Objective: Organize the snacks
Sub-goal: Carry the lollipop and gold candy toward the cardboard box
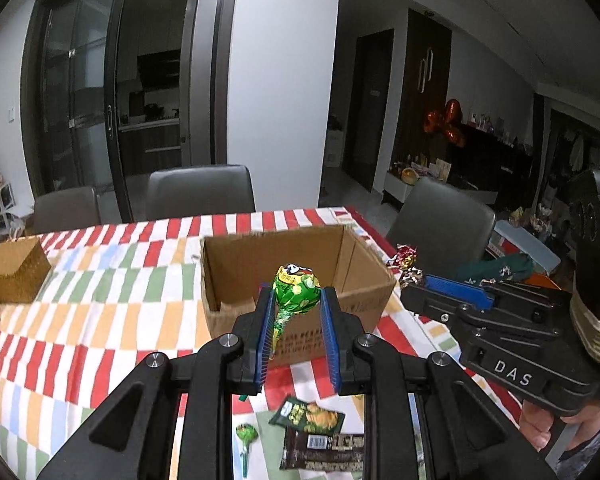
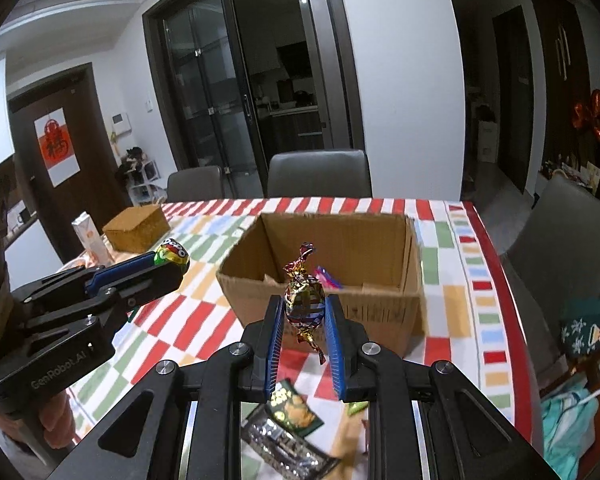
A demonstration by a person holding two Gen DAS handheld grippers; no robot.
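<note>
Nearest, loose on the striped tablecloth (image 1: 112, 308): a green snack packet (image 1: 307, 420), a dark brown wrapper (image 1: 322, 450) touching its near edge, and to their left a second green lollipop (image 1: 246, 436) lying flat. Left gripper (image 1: 296, 312): jaws pinching a green-wrapped lollipop (image 1: 296, 288) by the neck of its wrapper, head upright above the blue pads (image 1: 265, 340), stick hanging down between them; held in the air just in front of the box's near wall. Right gripper (image 2: 305, 312): jaws pinching a foil-wrapped candy (image 2: 304, 300), twisted ends above and below the pads, likewise held just short of the box's near wall. Beyond both: open cardboard box (image 1: 292, 264), flaps up, a pink-wrapped item (image 2: 327, 276) visible inside near its front wall. Far left on the cloth, well apart from the box: a closed golden-brown box (image 1: 14, 276) and, beside it, a white carton (image 2: 87, 236). Behind the table: grey chairs (image 1: 200, 192).
</note>
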